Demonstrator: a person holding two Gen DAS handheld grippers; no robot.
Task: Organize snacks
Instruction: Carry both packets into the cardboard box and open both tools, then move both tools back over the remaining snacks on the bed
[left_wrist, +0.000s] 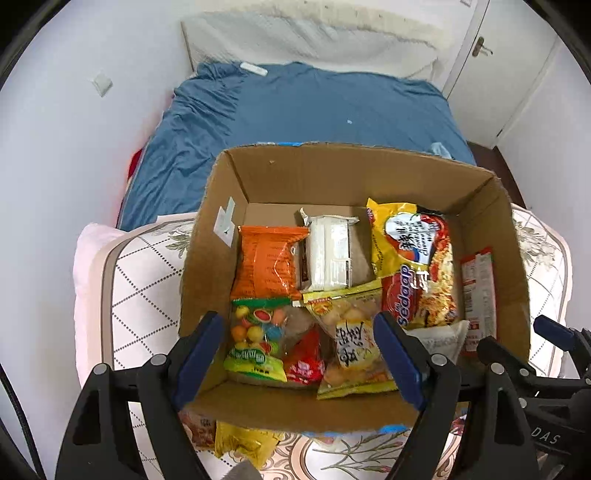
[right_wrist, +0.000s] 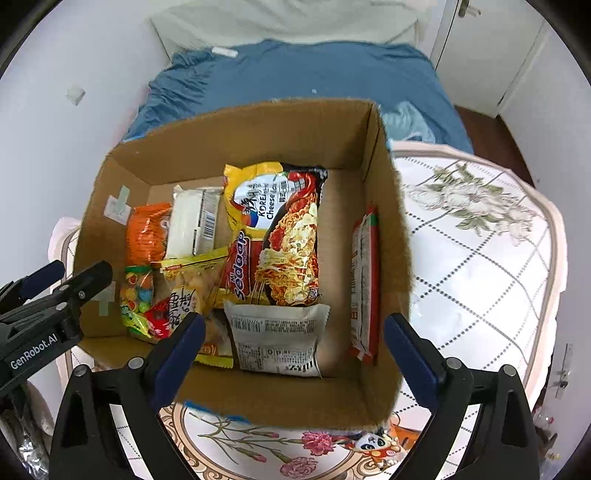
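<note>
A cardboard box (left_wrist: 207, 236) (right_wrist: 384, 206) stands on a quilted table and holds several snack packs: an orange bag (left_wrist: 266, 258), a white pack (left_wrist: 330, 254), a Sedaap noodle pack (left_wrist: 417, 266) (right_wrist: 280, 236), a candy bag (left_wrist: 255, 339), a yellow bag (left_wrist: 354, 343), a white-grey pack (right_wrist: 277, 339), and a red pack (right_wrist: 364, 284) upright against the right wall. My left gripper (left_wrist: 301, 354) is open and empty above the box's near left part. My right gripper (right_wrist: 295, 350) is open and empty above the box's near edge.
Snack packs (left_wrist: 236, 439) lie on the table in front of the box, and a panda-print pack (right_wrist: 376, 446) peeks out below it. The table has a floral quilted cover (right_wrist: 480, 258). A blue bed (left_wrist: 295, 110) lies behind. White doors stand at the right.
</note>
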